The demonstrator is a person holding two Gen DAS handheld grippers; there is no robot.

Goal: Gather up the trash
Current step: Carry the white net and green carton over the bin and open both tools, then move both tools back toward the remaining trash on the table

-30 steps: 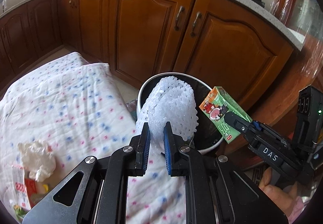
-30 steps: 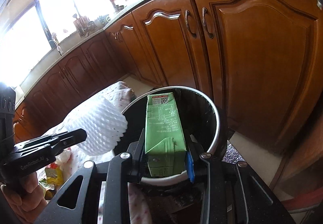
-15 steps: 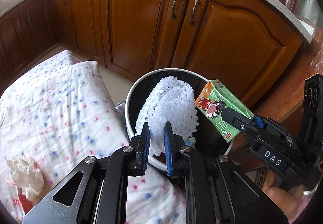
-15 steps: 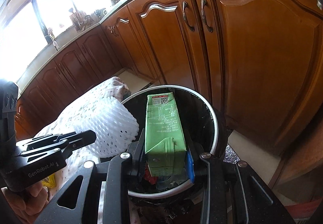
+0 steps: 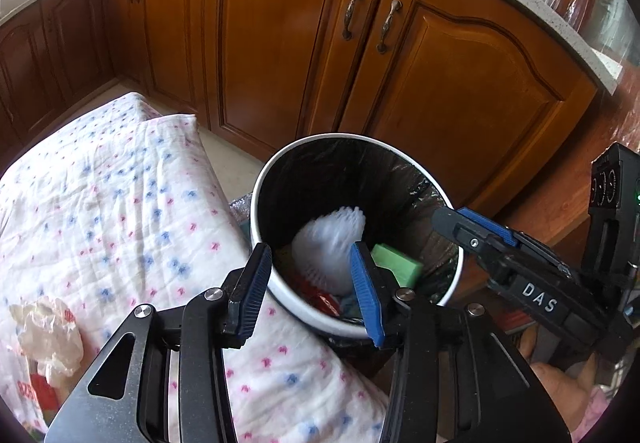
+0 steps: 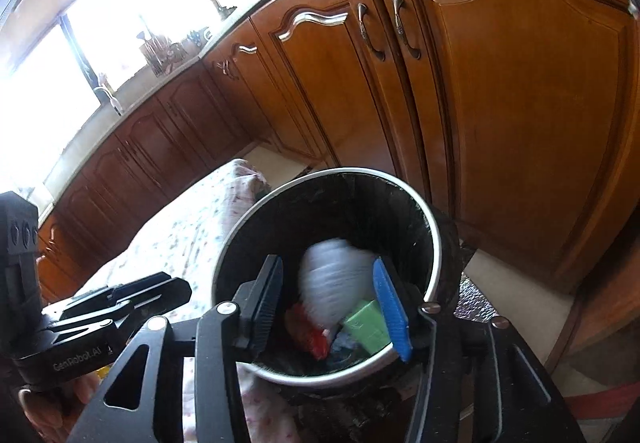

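- Now we had just been opening both grippers, left point(image 5: 312, 283) and right point(image 6: 332, 307), nothing between their jaws.
- Foam net point(image 5: 330, 245) and green carton point(image 5: 396, 263) lay in the bin point(image 5: 280, 291).
- Next, we judged, the crumpled wrapper point(image 5: 48, 339) on the cloth needed fetching.

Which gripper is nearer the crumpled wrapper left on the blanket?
Left. The left gripper hangs open over the bin's blanket-side rim, nearer the crumpled wrapper; the right gripper is open over the bin's far side.

Bin point(image 5: 434, 190) mouth open from above, cabinet doors point(image 5: 448, 91) close behind, quilt-covered surface point(image 5: 120, 203) alongside
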